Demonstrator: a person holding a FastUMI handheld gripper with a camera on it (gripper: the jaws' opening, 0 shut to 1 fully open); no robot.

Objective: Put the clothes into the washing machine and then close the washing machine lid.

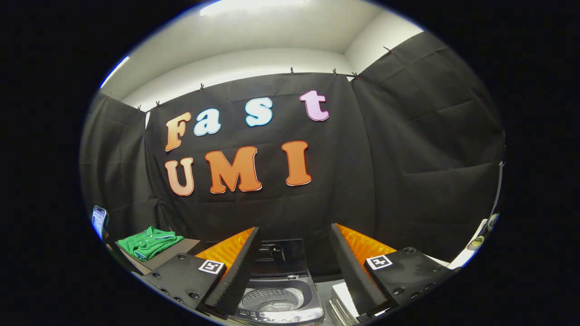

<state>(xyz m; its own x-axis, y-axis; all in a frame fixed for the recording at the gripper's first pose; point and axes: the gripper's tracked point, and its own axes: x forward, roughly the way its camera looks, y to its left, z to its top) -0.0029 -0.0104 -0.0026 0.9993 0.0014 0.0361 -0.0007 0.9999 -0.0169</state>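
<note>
A small grey washing machine (281,299) stands just ahead of my fingers, seen through the gap between them. Its dark lid (278,258) is raised upright at the back, and the metal drum (271,299) lies open below. A folded green shirt (148,242) with a striped collar rests on a grey-brown box, off to the left beyond the left finger. My gripper (294,235) is open, its fingers wide apart with nothing held between them.
The grey-brown box (174,253) under the shirt stands to the left of the machine. A phone-like screen (99,221) stands further left. A stack of white sheets (342,301) lies right of the machine. White objects (476,244) sit at the far right.
</note>
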